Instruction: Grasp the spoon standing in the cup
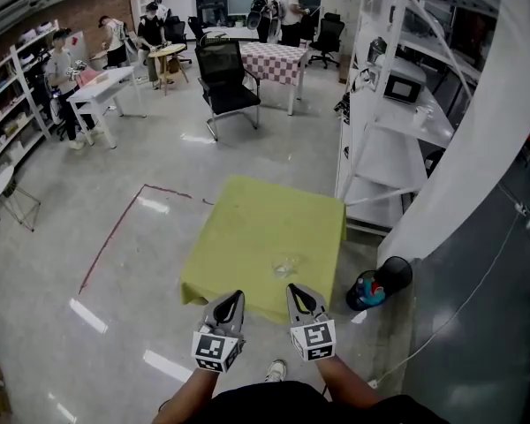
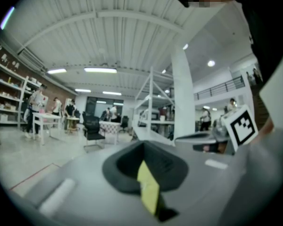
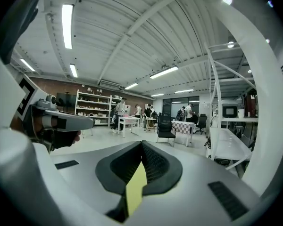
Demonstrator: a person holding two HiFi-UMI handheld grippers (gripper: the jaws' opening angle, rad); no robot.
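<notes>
A small clear cup (image 1: 285,265) stands on the yellow-green table (image 1: 247,228), near its front edge. It is too small for me to make out the spoon in it. My left gripper (image 1: 237,297) and right gripper (image 1: 293,290) are held side by side just short of that front edge, both shut and empty, and the right one is nearer the cup. In the left gripper view the jaws (image 2: 142,146) meet with only a yellow sliver of table behind them. The right gripper view shows its jaws (image 3: 141,144) closed the same way. Neither gripper view shows the cup.
A black bin (image 1: 382,283) with colourful contents stands on the floor right of the table. White shelving (image 1: 397,104) runs along the right. A black chair (image 1: 225,82) and a checkered table (image 1: 272,60) are farther back, with people at desks. Red tape (image 1: 115,228) marks the floor on the left.
</notes>
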